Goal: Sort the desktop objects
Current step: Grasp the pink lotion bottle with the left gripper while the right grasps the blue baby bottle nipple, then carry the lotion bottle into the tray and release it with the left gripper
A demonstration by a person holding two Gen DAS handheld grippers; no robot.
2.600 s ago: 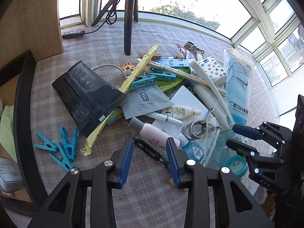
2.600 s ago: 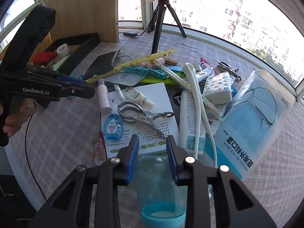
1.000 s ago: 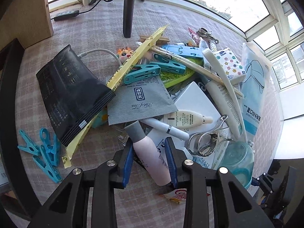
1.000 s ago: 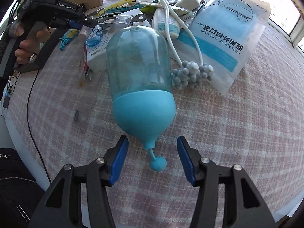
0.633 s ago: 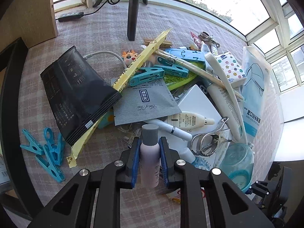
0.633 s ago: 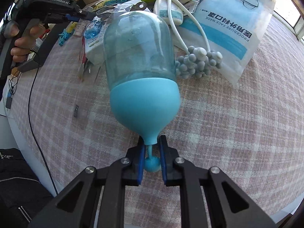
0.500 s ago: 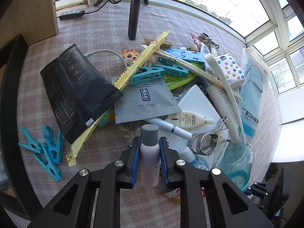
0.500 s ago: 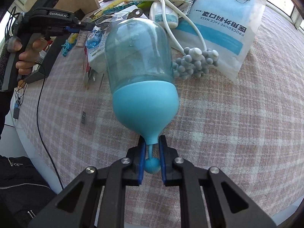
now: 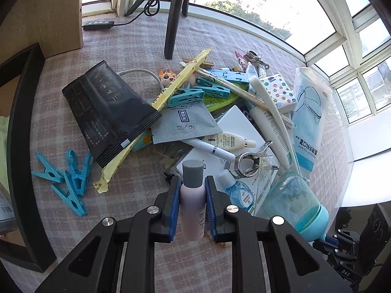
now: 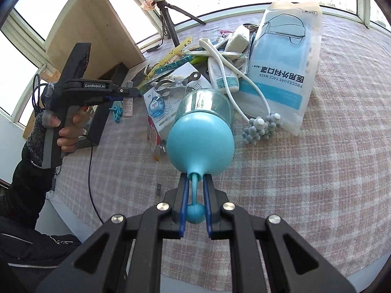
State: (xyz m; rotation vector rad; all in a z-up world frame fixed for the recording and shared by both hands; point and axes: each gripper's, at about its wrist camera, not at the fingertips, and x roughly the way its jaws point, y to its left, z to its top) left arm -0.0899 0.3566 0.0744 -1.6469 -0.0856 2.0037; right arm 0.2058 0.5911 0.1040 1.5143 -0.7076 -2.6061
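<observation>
My left gripper [image 9: 193, 195] is shut on a small pink bottle [image 9: 192, 202] with a grey cap and holds it above the cloth in front of the pile. It shows in the right wrist view too [image 10: 128, 103]. My right gripper [image 10: 195, 200] is shut on the thin stem of a blue and clear bulb-shaped container [image 10: 201, 134], lifted and tilted above the table. The container also shows in the left wrist view [image 9: 294, 206] at the lower right. A heap of desktop items lies behind: a face mask pack [image 10: 283, 63], a black pouch [image 9: 107, 109], a grey sachet [image 9: 183, 122].
Loose blue clothespins [image 9: 68, 178] lie left of the pile. A black tray rim [image 9: 17, 131] runs along the left edge, a wooden board [image 9: 48, 12] stands behind it. A tripod leg [image 9: 173, 17] stands at the back. A grey bead cluster [image 10: 261, 128] lies by the mask pack.
The left gripper closed on the pink bottle and lifted it slightly. The right gripper closed on the blue container's stem and raised and tilted it away from the pile.
</observation>
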